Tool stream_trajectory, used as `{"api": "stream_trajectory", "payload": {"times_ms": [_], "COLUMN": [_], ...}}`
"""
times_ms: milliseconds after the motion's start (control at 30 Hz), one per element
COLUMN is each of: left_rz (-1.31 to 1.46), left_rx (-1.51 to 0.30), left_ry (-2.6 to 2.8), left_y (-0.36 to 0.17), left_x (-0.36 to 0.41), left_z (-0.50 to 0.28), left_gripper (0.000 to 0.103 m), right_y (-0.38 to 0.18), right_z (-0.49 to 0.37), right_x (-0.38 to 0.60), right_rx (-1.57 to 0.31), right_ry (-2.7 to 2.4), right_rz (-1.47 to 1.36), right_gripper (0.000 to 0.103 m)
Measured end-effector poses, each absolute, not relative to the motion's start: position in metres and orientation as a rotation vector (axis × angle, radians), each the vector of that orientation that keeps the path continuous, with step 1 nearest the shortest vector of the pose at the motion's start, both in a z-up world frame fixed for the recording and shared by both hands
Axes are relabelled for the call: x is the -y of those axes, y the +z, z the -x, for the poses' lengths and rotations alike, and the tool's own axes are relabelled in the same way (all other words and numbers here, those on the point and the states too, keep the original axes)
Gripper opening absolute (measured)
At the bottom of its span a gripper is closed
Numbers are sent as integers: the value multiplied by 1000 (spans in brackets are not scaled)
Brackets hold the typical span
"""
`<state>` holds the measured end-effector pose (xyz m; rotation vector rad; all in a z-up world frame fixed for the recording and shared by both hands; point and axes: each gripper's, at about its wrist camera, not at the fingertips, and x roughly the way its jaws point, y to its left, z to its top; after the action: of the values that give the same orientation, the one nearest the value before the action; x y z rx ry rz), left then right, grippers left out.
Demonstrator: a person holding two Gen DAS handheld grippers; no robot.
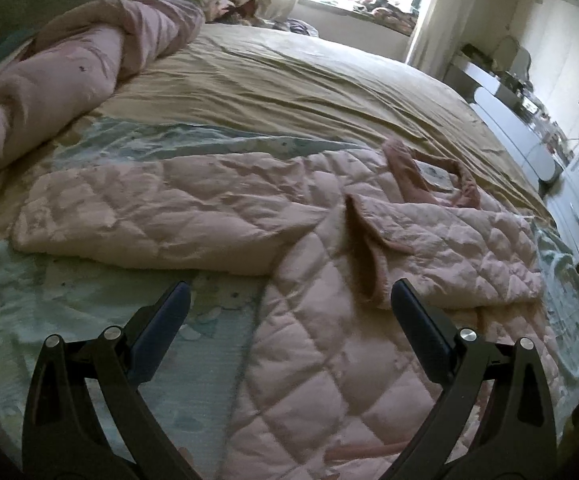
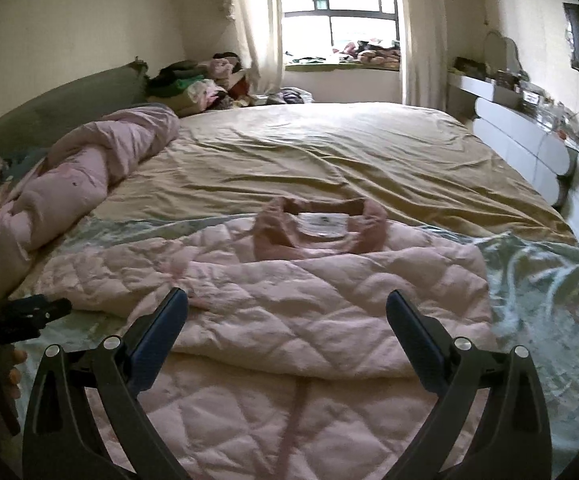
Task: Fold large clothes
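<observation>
A pale pink quilted jacket with a darker pink ribbed collar (image 2: 289, 276) lies spread on the near half of the bed, its collar toward the far side with a white label showing inside the neck, and one side of it folded across the body so that a straight folded edge runs left to right just beyond the right-hand tongs. In the left wrist view the same jacket (image 1: 329, 240) reaches leftward with a flat sleeve, and a darker-lined flap stands up near its middle. The right gripper (image 2: 287, 312) hangs above the jacket's near part with its blue-padded jaws set wide apart, gripping nothing and touching no cloth. The left gripper (image 1: 289, 304) hovers likewise, jaws spread wide and empty, its left finger over the bedding and its right finger over the quilted fabric. Under the jacket lies a light green and blue patterned bedspread (image 2: 549, 304), and beyond it a tan, wrinkled sheet (image 2: 329, 152) covers the far half of the bed. A rolled-up pink duvet (image 2: 81, 184) lies along the left side. Far off, a heap of mixed clothes (image 2: 197, 84) sits at the bed's far left corner beside a bright window with cream curtains (image 2: 341, 8), and white drawers (image 2: 529, 140) line the right wall.
</observation>
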<state>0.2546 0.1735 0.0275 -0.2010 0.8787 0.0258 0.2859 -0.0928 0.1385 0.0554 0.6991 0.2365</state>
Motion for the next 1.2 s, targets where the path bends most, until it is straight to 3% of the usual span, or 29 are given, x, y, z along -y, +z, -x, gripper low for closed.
{"api": "stream_trajectory", "payload": {"times_ms": [1200], "left_rz": [336], "left_rx": [-887], "left_ry": [273], "left_y": [-29], "left_x": [-354], "left_z": [-249], "left_gripper": [94], "right_y": [89], "right_z": [-306], "right_x": [-150], "right_rx": [-763], "right_ry": [587], "right_rz": [108], "right_gripper": [99]}}
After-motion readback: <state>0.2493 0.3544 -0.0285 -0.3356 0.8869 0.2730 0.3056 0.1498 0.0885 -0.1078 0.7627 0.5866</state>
